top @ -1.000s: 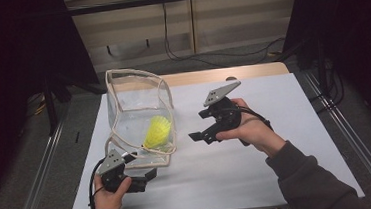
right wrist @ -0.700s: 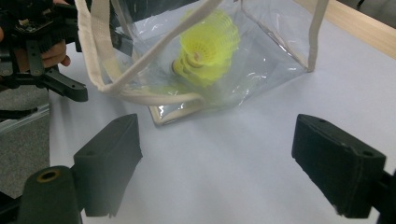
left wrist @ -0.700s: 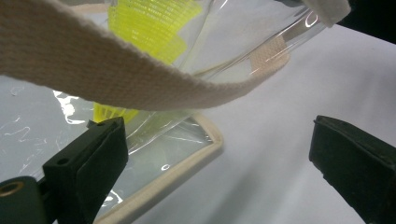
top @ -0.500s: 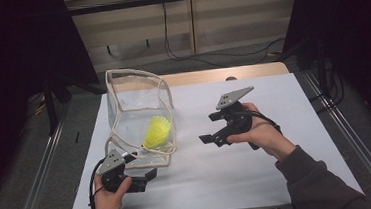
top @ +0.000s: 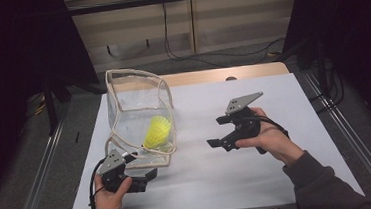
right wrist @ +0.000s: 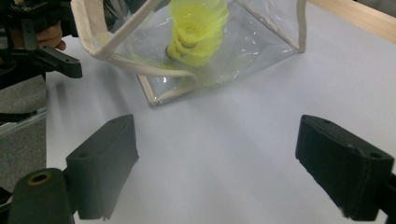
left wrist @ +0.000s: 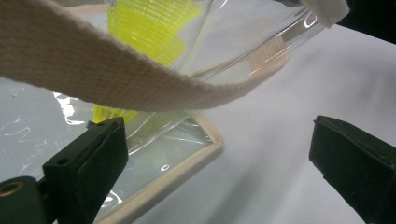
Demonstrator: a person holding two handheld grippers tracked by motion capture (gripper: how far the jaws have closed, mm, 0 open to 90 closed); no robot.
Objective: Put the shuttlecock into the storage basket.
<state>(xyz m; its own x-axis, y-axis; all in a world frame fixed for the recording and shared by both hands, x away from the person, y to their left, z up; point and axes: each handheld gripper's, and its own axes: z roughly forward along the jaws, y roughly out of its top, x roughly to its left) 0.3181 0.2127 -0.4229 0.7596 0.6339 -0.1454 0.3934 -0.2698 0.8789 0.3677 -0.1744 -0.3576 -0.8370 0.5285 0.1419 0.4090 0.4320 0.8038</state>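
light: dim room, white table sheet (top: 219, 177) lit from above | glare: clear bag (top: 139, 113) | blur: right gripper view soft

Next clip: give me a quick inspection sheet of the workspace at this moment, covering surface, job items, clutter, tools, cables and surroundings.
Surface: white sheet over a wooden table.
Job's things: clear bag with beige trim, standing; yellow shuttlecock inside.
Clutter: nothing seen.
Tools: left tool open, at the bag's near corner, strap draped above its jaws; right tool open, empty, apart from the bag.
Cables: one trails from each tool; more on the floor behind.
Surroundings: dark curtains, metal rails on both sides.
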